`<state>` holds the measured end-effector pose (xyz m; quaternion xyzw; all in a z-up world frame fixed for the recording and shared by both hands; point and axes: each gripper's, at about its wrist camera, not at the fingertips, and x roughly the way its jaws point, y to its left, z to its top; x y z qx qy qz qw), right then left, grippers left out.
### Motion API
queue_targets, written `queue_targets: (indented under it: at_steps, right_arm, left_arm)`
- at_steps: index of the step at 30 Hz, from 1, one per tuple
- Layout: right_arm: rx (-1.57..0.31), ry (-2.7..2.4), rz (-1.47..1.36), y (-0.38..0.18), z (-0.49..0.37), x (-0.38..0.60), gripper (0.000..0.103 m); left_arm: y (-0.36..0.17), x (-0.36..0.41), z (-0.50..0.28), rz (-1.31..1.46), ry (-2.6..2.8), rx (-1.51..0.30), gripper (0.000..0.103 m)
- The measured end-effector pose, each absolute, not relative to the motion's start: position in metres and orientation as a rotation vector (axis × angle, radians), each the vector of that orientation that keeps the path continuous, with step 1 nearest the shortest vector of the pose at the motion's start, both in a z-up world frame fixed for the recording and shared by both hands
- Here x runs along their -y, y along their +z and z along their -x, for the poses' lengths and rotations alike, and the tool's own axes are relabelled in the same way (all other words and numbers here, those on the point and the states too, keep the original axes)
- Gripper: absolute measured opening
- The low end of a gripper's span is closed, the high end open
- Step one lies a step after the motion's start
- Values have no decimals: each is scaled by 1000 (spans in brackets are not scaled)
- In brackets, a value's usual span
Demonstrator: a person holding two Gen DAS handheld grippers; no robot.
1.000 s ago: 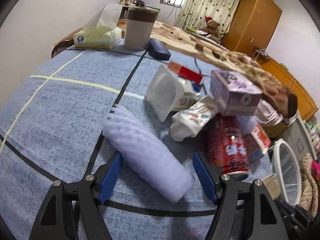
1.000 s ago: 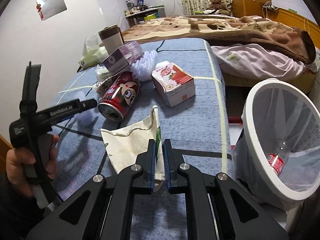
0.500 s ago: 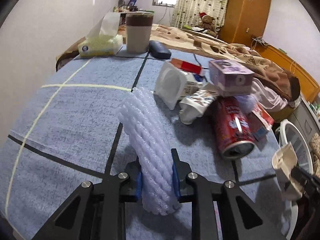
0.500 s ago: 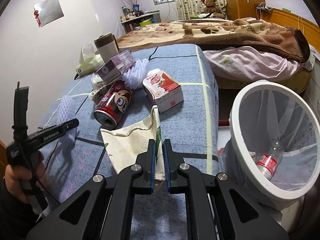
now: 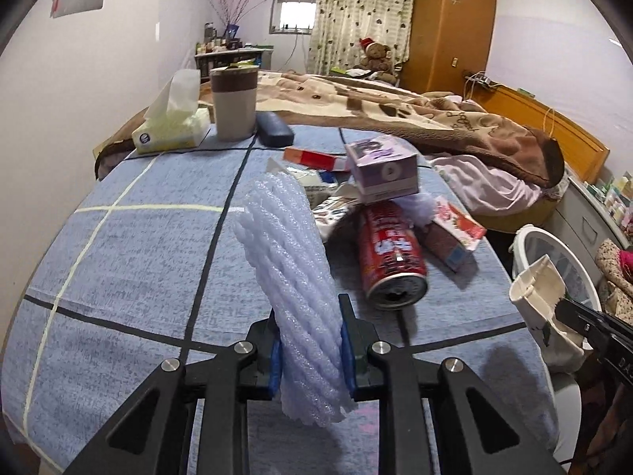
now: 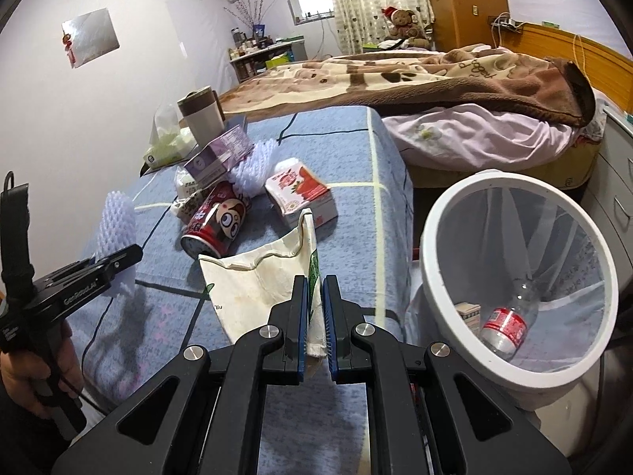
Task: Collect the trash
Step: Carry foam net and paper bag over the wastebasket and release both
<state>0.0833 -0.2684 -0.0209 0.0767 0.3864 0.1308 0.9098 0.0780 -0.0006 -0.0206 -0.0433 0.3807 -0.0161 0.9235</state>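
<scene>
While the left tool is clenched on a white foam net sleeve, the sleeve stands upright between the blue pads, lifted off the blue surface; the right tool is clenched on a flattened cream paper carton, held beside the white trash bin; a plastic bottle lies in the bin; beyond, on the surface, lie a red drink can, a strawberry milk carton and a purple box, close together.
</scene>
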Motion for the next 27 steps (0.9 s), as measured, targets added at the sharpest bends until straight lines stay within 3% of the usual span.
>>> queue_targets:
  at_steps: [27]
  right_arm:
    - [-759, 106, -237, -22, -76, 336, 8]
  left_arm:
    - [-5, 118, -86, -33, -334, -782, 24]
